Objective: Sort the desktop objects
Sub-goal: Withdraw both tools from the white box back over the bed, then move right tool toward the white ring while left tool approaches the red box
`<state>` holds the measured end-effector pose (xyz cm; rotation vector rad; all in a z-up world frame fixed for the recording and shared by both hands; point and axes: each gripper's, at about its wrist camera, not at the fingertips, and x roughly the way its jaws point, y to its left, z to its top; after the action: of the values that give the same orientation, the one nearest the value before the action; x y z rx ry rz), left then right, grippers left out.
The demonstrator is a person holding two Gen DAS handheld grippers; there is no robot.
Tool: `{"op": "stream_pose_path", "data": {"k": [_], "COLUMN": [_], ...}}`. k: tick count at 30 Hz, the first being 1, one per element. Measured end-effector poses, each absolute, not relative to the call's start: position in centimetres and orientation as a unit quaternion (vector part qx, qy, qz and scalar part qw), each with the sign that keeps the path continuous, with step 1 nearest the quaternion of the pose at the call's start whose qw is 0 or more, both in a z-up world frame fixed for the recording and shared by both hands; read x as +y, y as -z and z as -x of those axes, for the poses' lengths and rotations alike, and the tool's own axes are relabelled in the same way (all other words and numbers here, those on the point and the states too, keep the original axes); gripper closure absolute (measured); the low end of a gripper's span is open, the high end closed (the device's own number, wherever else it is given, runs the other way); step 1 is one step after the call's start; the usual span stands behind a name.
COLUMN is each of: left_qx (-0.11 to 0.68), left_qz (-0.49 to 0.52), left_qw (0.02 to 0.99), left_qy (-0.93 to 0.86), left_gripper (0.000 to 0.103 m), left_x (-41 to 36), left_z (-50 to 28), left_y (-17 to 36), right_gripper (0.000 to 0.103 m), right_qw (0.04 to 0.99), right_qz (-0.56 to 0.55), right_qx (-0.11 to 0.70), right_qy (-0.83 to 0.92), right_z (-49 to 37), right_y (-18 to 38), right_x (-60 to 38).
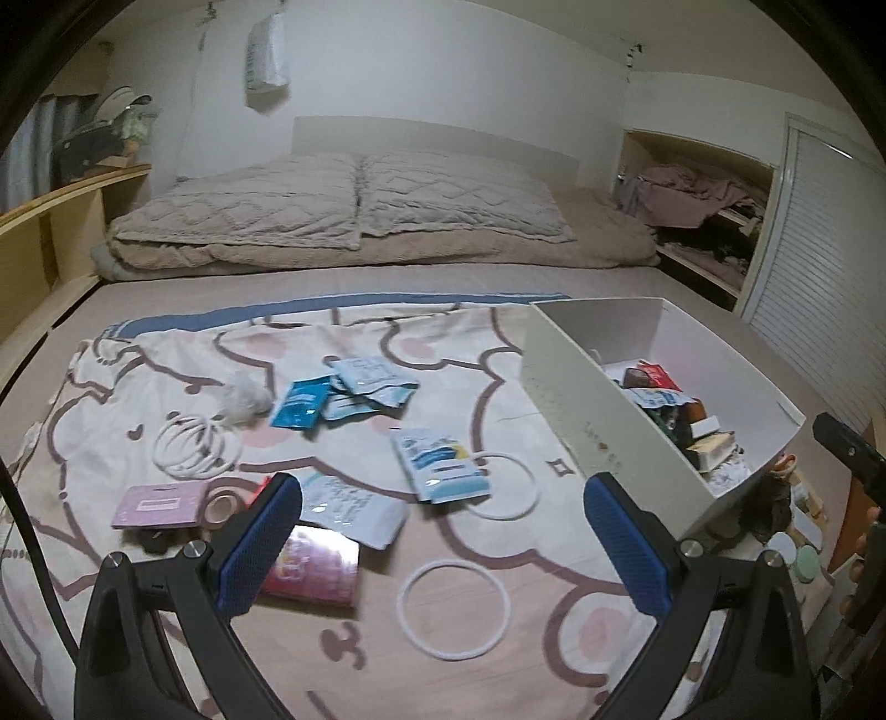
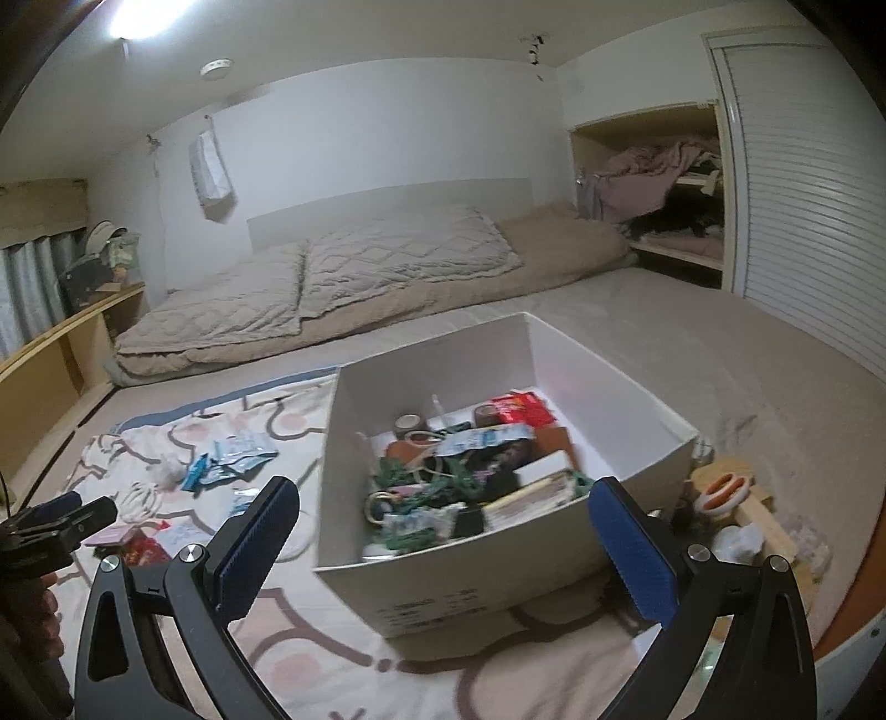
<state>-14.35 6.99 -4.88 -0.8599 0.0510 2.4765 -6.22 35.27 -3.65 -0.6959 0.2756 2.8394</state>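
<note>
On the bed's cartoon sheet (image 1: 138, 387), my wide-open, empty left tool (image 1: 443, 548) faces a light-blue packet (image 1: 443, 465) lying just ahead, probably nearer it than my right tool (image 2: 443, 554), gaping empty over the box (image 2: 354, 443).

A low bed (image 1: 343, 277) covered with a beige sheet is seen filling the room, with two quilted grey pillows (image 1: 354, 205) laid side by side on a folded tan blanket (image 2: 387, 299) before a white headboard (image 1: 432, 138) and plain white walls (image 1: 443, 61). Wooden shelving (image 1: 50, 232) is set along the left, while an open alcove (image 2: 659, 183) piled with crumpled clothes and a white slatted door (image 2: 803, 183) are found on the right. The room is lit by a ceiling lamp (image 2: 135, 19) at upper left.
</note>
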Motion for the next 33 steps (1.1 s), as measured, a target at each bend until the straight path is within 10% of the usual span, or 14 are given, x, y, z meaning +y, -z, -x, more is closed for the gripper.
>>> {"op": "stream_pose_path", "data": {"k": [33], "left_qx": [-0.014], "left_qz": [0.327], "left_qw": [0.181], "left_qy": [-0.927], "left_gripper": [0.001], "left_x": [-2.5], "left_z": [18.1], "left_y": [8.2], "right_gripper": [0.0], "right_qw": [-0.088], "right_qz": [0.265], "right_qx": [-0.025], "right_qy": [-0.96], "right_z": [12.2], "right_y": [7.1], "right_x": [17.2]}}
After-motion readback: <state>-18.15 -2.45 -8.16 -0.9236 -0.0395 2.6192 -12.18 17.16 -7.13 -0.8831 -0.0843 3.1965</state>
